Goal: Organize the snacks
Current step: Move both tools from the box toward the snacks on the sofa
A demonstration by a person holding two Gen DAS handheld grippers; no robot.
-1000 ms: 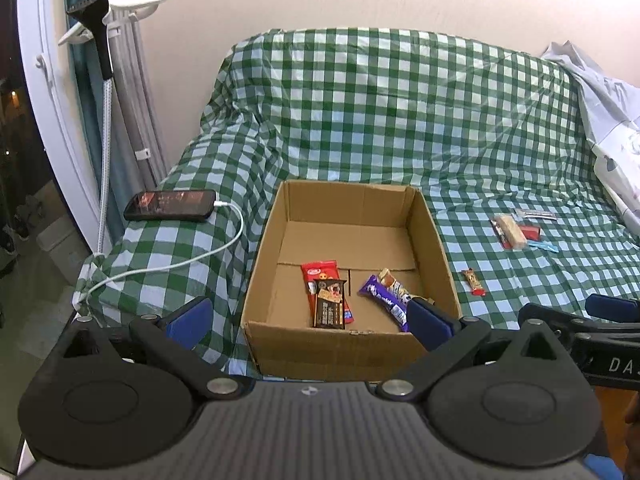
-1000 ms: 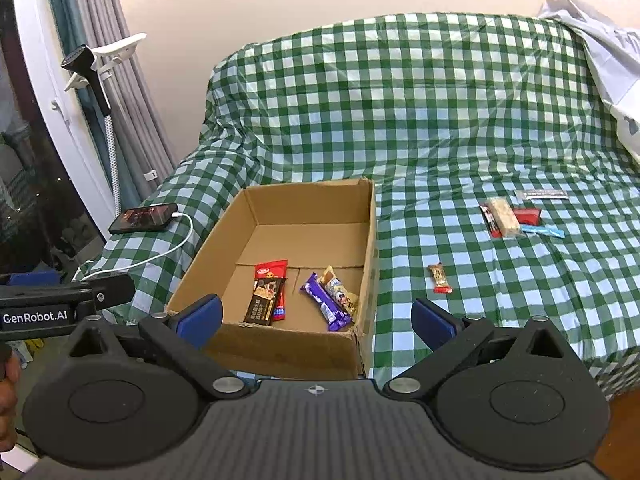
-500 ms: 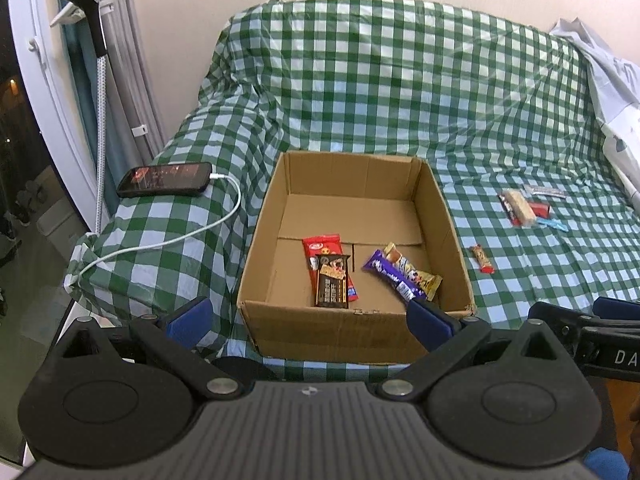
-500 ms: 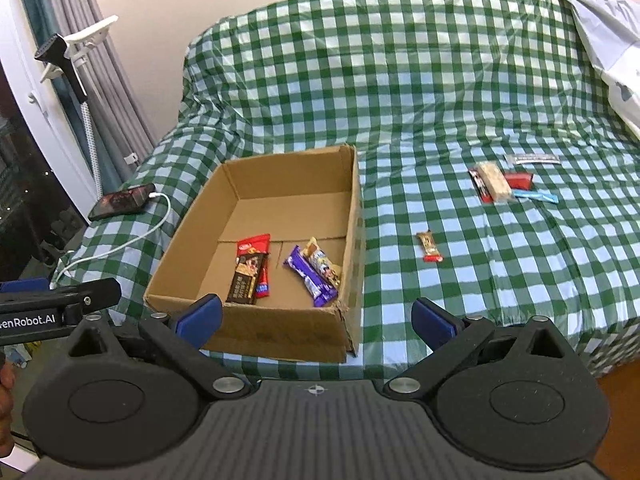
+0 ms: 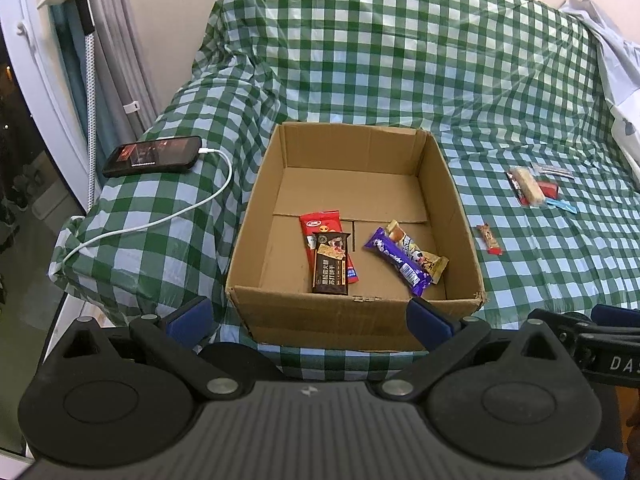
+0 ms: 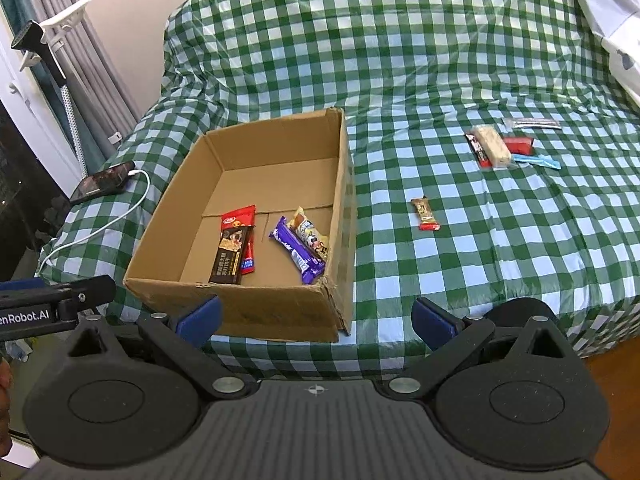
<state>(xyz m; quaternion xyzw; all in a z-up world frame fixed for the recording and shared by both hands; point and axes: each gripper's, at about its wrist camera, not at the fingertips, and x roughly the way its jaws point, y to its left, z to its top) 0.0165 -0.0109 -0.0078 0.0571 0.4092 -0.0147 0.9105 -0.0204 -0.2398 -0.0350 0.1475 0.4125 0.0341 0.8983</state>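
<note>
While both claws hung in the air near the front of the bed, I looked at what was left to tidy. My left claw (image 5: 308, 316) had its jaws wide apart and held nothing. My right claw (image 6: 316, 318) was spread wide too, and empty.

The cardboard box (image 6: 344, 184) sat on the green checked bed cover (image 6: 440, 60), just ahead of me. Four snacks lay flat inside it: a red pack (image 5: 320, 222) with a brown bar (image 5: 330, 264) on top, and a purple bar (image 5: 398, 262) lying against a yellow one (image 5: 420, 258).

More snacks lay out on the cover. A small brown and red bar (image 6: 425, 214) lay alone, right of the box. A little pile (image 6: 496, 146) of snacks lay farther off to the right.

I thought the small bar would be very light and its wrapper slippery and crinkly. It looked thin and lay flat on soft cloth, so the claw might push it down or pinch the cover. I judged it best to grip it across the short way, at the middle, and squeeze gently so nothing inside broke.
</note>
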